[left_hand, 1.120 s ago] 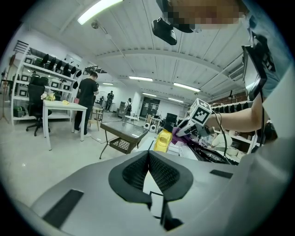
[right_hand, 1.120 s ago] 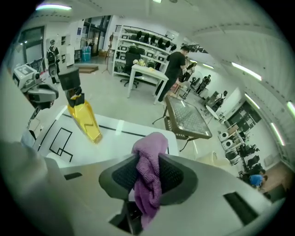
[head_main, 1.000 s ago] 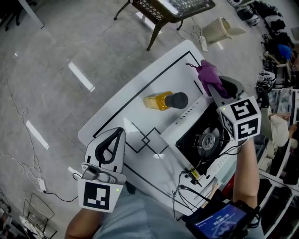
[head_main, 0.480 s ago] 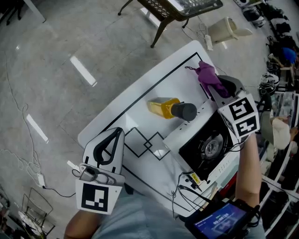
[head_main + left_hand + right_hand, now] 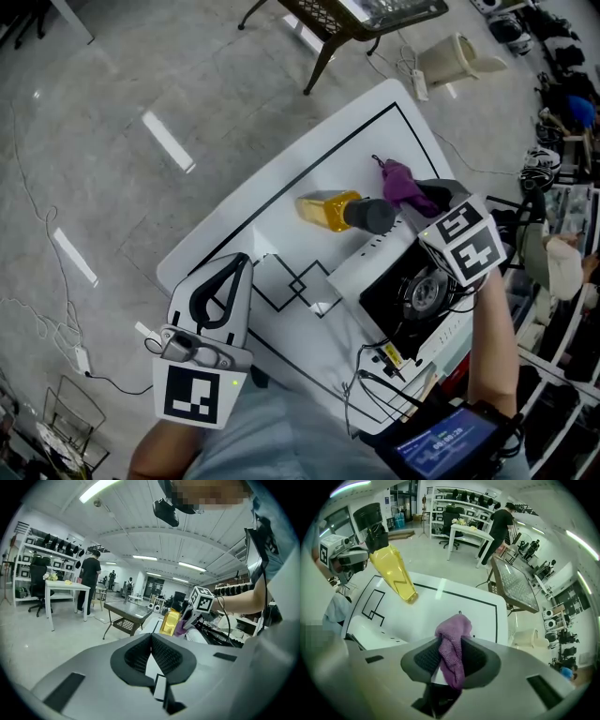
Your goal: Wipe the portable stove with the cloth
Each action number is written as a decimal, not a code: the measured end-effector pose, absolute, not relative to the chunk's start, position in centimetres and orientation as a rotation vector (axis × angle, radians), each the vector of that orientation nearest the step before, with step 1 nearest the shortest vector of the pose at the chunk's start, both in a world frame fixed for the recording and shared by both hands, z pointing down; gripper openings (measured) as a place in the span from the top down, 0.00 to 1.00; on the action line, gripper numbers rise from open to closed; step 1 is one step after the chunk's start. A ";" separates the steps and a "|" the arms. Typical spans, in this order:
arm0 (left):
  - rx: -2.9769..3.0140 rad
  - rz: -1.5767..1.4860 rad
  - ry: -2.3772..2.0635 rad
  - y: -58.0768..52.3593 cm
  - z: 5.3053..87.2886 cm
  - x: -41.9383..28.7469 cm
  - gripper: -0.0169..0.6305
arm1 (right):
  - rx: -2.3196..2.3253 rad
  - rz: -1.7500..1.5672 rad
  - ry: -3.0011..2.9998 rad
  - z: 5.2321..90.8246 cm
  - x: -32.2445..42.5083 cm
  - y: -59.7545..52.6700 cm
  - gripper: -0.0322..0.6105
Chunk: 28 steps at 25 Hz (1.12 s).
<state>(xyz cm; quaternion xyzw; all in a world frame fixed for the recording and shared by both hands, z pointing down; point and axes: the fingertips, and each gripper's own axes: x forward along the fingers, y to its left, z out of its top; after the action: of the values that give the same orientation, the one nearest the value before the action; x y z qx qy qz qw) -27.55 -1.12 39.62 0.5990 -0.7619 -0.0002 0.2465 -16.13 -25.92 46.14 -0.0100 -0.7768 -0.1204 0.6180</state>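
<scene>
The portable stove (image 5: 375, 268), white with a black burner top (image 5: 422, 289), stands on the near right of the white table (image 5: 272, 183). My right gripper (image 5: 412, 194) points steeply down over the stove's far corner, shut on a bunched purple cloth (image 5: 400, 182) (image 5: 452, 644) that hangs out beyond its jaws. The cloth sits just beside the black cap of a yellow bottle (image 5: 339, 209) (image 5: 393, 571) lying on the table. My left gripper (image 5: 240, 264) (image 5: 151, 644) hovers at the table's near left, jaws together and holding nothing. The stove's white edge (image 5: 375, 632) shows below the cloth.
Black tape lines mark the tabletop. Cables (image 5: 375, 380) and a tablet screen (image 5: 439, 441) lie at the stove's near side. A mesh-topped side table (image 5: 361, 14) and a cream bin (image 5: 452, 58) stand beyond the table. A person (image 5: 89, 581) stands at a far desk.
My right gripper has come down and shifted left in the head view, bringing the cloth from above the table's far edge to the stove's far corner by the bottle cap. The left gripper has stayed put.
</scene>
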 end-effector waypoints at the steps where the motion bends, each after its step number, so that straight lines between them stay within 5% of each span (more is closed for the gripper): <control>1: 1.636 -0.002 -2.079 -1.0 39.5 -27.4 0.95 | -0.031 -0.271 -1.787 46.1 -16.1 -25.5 0.75; 28: 1.608 -0.043 -2.132 1.3 38.5 -26.5 0.95 | -0.265 -0.323 -1.693 46.1 -16.0 -19.8 0.75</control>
<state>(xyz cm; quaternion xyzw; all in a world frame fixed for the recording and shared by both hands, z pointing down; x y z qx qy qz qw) -26.53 1.26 38.54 0.5855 -0.7762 -0.0157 0.2333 -16.03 -19.75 46.11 -0.1162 -0.7431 -0.1419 0.6435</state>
